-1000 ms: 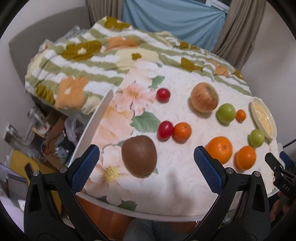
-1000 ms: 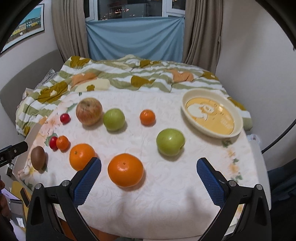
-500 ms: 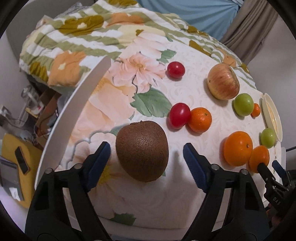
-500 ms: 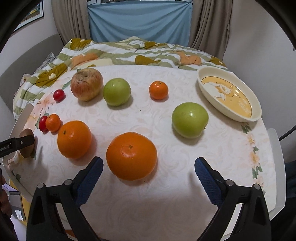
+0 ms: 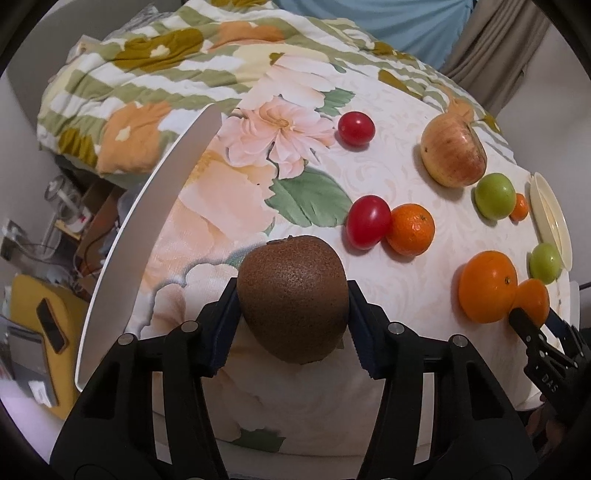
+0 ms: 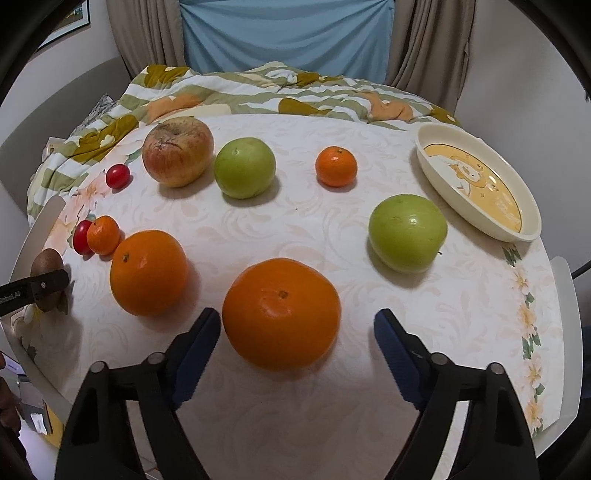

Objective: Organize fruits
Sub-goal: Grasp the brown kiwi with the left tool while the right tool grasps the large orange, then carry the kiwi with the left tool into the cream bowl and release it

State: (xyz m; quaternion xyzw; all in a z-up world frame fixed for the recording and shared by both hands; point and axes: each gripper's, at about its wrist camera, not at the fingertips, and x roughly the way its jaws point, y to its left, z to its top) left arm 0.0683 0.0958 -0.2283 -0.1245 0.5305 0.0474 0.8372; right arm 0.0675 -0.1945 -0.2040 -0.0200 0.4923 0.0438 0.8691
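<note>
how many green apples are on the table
2. One green apple sits beside the reddish apple at the back; the other green apple lies by the cream dish.

floral tablecloth [image 6: 295,229] | striped quilt [image 6: 258,92] behind | blue curtain [image 6: 288,33]

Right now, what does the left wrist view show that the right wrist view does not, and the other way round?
Only the left wrist view shows the left gripper with its jaws, which have just been closing, pressed on both sides of the kiwi, and the clutter on the floor beside the table.

Only the right wrist view shows the right gripper, jaws just closing, with a gap at the right pad, around the near orange, and the picture inside the plate.

Both show the kiwi, apple, two tomatoes, two green fruits, and four oranges.
</note>
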